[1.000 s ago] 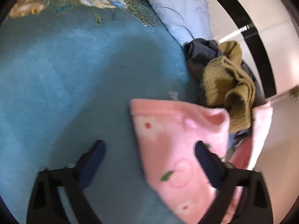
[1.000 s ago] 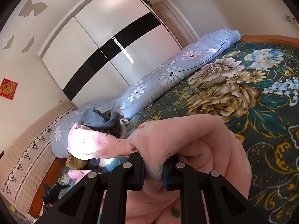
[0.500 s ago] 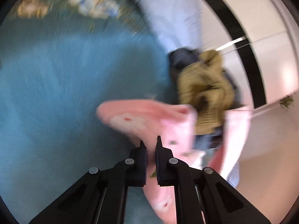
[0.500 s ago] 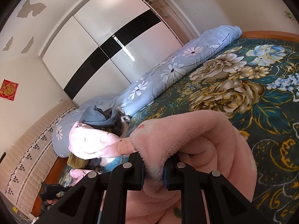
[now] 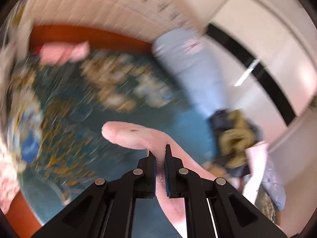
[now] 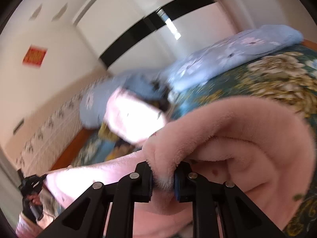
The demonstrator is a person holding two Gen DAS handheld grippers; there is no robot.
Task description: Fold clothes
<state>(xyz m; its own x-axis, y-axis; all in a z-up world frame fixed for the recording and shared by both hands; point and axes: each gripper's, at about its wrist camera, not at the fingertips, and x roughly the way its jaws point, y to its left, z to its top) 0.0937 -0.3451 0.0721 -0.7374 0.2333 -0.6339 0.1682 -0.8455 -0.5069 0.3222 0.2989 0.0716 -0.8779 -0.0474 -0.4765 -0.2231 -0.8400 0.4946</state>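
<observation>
A fluffy pink garment [image 5: 136, 136] with small printed spots is held up over the bed by both grippers. My left gripper [image 5: 160, 154] is shut on one edge of it, and the cloth hangs down between the jaws. My right gripper [image 6: 163, 175] is shut on another bunched edge of the pink garment [image 6: 233, 138], which bulges over the right finger. A stretch of the same cloth runs left toward the other gripper [image 6: 31, 190], seen small at the lower left. Both views are motion-blurred.
The bed has a teal floral cover [image 5: 79, 107] and a wooden frame [image 5: 83, 37]. A rolled light-blue quilt [image 6: 227, 61] lies along the far side. A pile of dark blue and olive clothes [image 5: 235, 138] sits by the quilt. Another pink item [image 5: 63, 51] lies near the bed edge.
My left gripper was open a second ago, then shut on the pink garment and lifted and swung it. My right gripper has kept its hold and tilted.
</observation>
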